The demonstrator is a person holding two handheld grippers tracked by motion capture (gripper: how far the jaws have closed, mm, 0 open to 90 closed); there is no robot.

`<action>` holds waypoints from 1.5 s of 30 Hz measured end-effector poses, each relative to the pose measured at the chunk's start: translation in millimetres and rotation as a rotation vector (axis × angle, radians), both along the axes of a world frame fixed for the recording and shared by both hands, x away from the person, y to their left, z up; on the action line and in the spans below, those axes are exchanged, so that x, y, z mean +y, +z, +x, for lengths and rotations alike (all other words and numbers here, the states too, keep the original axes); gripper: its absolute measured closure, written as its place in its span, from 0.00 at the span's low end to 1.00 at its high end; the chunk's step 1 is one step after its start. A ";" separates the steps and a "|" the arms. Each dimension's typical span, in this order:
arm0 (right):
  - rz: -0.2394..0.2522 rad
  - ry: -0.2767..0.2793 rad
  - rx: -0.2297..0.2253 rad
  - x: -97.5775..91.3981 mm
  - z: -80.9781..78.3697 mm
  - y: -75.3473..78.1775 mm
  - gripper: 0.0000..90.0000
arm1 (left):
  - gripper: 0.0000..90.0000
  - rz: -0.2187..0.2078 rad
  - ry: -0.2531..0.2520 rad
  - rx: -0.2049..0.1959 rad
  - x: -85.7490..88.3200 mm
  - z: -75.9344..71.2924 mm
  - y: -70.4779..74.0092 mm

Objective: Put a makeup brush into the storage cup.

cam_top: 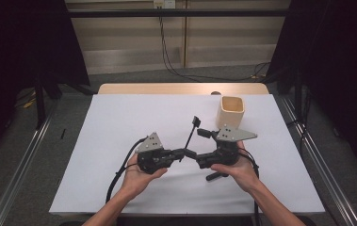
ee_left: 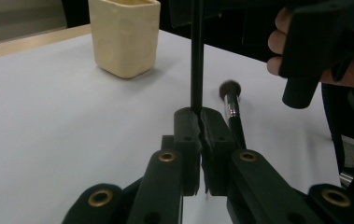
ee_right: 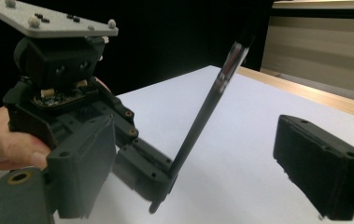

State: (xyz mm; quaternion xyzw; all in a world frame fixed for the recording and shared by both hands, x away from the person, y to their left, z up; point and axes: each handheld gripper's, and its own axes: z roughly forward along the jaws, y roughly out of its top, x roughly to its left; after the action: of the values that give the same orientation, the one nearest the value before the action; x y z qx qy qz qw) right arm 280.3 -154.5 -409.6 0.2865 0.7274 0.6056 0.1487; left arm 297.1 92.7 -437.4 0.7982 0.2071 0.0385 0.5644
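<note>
My left gripper [cam_top: 185,152] [ee_left: 199,116] is shut on the lower end of a thin black brush [cam_top: 191,134] [ee_left: 196,56] [ee_right: 207,107]. The brush rises steeply from its jaws, and its head is at the top in the high view. My right gripper [cam_top: 200,148] [ee_right: 202,177] faces the left one from the right, open wide. In the right gripper view the brush's lower end and the left gripper's jaw tips lie between its two pads without touching them. A cream square cup [cam_top: 231,113] [ee_left: 124,37] stands upright just behind the right gripper.
A second brush [ee_left: 230,93] with a dark fluffy head lies flat on the white sheet [cam_top: 119,136] beyond the left gripper's jaws. A wooden table edge [cam_top: 166,88] runs along the back. Dark curtains and stands flank the table.
</note>
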 end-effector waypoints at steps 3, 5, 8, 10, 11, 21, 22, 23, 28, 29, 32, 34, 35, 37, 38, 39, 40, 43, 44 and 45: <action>0.003 -0.001 -0.008 -1.1 1.1 1.1 0.23 | 0.96 0.003 -0.001 0.004 -1.0 -0.5 -2.7; 0.008 -0.013 -0.011 -2.1 2.1 0.6 0.25 | 0.96 0.007 -0.005 0.005 -1.6 -0.2 -3.1; 0.015 -0.009 0.006 -3.3 3.9 -0.4 0.32 | 0.96 0.009 -0.007 0.009 -1.3 0.9 -3.6; 0.023 -0.004 0.022 -4.6 5.6 -0.8 0.42 | 0.96 0.012 -0.007 0.011 -1.1 1.3 -4.3; 0.026 0.004 0.023 -4.7 6.2 -1.2 0.45 | 0.96 0.011 -0.008 0.008 -1.4 1.2 -4.7; 0.077 0.023 0.037 -3.3 5.6 -3.0 0.72 | 0.96 0.031 -0.019 0.014 -2.4 1.4 -10.5; 0.081 0.020 0.041 -3.6 5.8 -3.3 0.75 | 0.96 0.031 -0.019 0.013 -2.5 1.5 -10.6; 0.086 0.022 0.042 -3.9 6.4 -3.6 0.77 | 0.96 0.032 -0.021 0.015 -2.7 1.6 -11.0; 0.093 0.016 0.045 -4.2 7.1 -4.3 0.88 | 0.96 0.035 -0.027 0.014 -4.0 0.8 -12.2; 0.098 0.017 0.047 -4.4 7.0 -4.2 0.90 | 0.96 0.034 -0.028 0.013 -4.3 0.6 -12.1; 0.112 0.013 0.056 -5.4 8.3 -4.6 0.93 | 0.96 0.027 -0.021 0.008 -4.3 0.3 -12.1; 0.129 0.014 0.075 -6.8 9.5 -5.1 0.93 | 0.96 0.032 -0.018 0.004 -4.3 0.3 -12.2; 0.128 0.015 0.073 -6.8 9.4 -5.3 0.93 | 0.96 0.032 -0.020 0.005 -4.7 0.4 -12.8; 0.123 0.024 0.072 -5.7 8.6 -5.1 0.94 | 0.95 0.035 -0.021 0.000 -5.6 0.1 -13.6; 0.119 0.028 0.067 -5.3 8.5 -5.2 0.94 | 0.95 0.039 -0.023 0.003 -6.0 -0.2 -14.0; 0.115 0.031 0.066 -4.8 8.3 -5.3 0.95 | 0.95 0.038 -0.023 0.002 -6.5 -0.3 -14.5; 0.112 0.037 0.067 -4.6 8.0 -5.3 0.95 | 0.95 0.040 -0.023 0.000 -6.6 -0.3 -14.8; 0.108 0.049 0.060 -3.6 7.5 -5.4 0.96 | 0.95 0.043 -0.027 0.001 -7.1 0.0 -15.2; 0.105 0.049 0.056 -2.9 7.0 -5.1 0.96 | 0.95 0.038 -0.028 -0.001 -7.2 -0.2 -15.3; 0.101 0.051 0.051 -2.4 6.6 -4.9 0.96 | 0.95 0.036 -0.029 0.000 -7.2 -0.4 -15.3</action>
State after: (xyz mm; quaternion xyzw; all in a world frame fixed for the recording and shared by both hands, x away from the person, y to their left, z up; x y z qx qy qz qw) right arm 286.9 -156.9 -414.5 0.2902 0.7064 0.6378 0.1000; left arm 296.7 85.4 -452.7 0.8110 0.1948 0.0339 0.5506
